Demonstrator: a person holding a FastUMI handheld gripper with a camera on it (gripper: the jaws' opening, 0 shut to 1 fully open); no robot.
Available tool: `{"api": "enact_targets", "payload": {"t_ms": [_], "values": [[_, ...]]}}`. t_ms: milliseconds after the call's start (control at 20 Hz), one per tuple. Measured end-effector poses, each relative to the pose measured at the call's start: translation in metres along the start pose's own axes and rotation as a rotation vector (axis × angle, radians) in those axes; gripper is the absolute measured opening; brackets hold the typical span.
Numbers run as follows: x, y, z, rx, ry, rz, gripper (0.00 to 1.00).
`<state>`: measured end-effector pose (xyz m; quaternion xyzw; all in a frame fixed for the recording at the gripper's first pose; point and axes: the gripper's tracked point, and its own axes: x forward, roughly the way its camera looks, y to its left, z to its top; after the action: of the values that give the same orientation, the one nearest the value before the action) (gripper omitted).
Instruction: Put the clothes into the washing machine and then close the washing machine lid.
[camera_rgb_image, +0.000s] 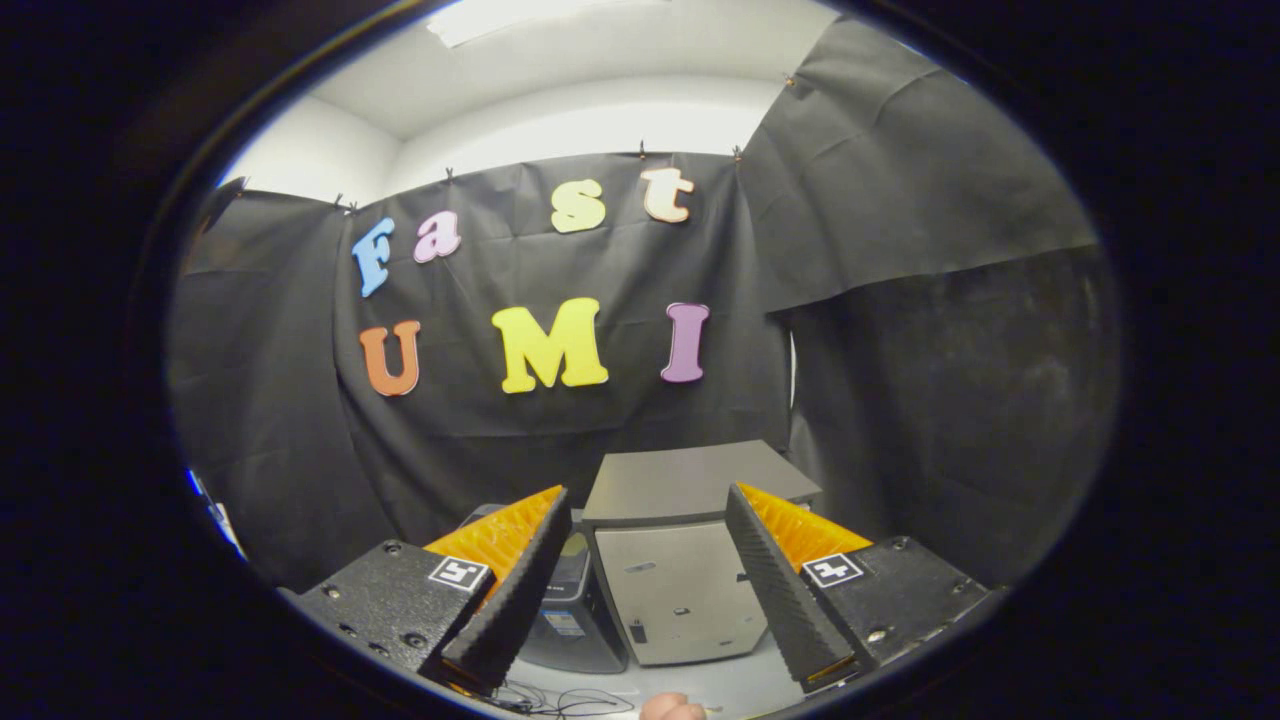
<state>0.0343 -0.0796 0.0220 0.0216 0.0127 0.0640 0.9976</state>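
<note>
Gripper (648, 510): fingers spread wide, holding nothing, aimed level at the grey box-shaped washing machine (680, 560) standing beyond them against the booth wall, lid down; clothes not discernible; dark unit (575, 620) just beside the machine.

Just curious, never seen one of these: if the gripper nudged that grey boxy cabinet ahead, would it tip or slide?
The grey cabinet looks squat and flat-bottomed, so probably hard to tip. Its smooth panels may slip against the fingers. The open gripper holds nothing.
</note>
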Motion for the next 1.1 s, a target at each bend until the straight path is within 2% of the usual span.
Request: {"api": "enact_targets", "payload": {"t_ms": [1100], "values": [[-0.0078,-0.0015,0.0005,-0.010,0.005,-0.009,0.99]]}}
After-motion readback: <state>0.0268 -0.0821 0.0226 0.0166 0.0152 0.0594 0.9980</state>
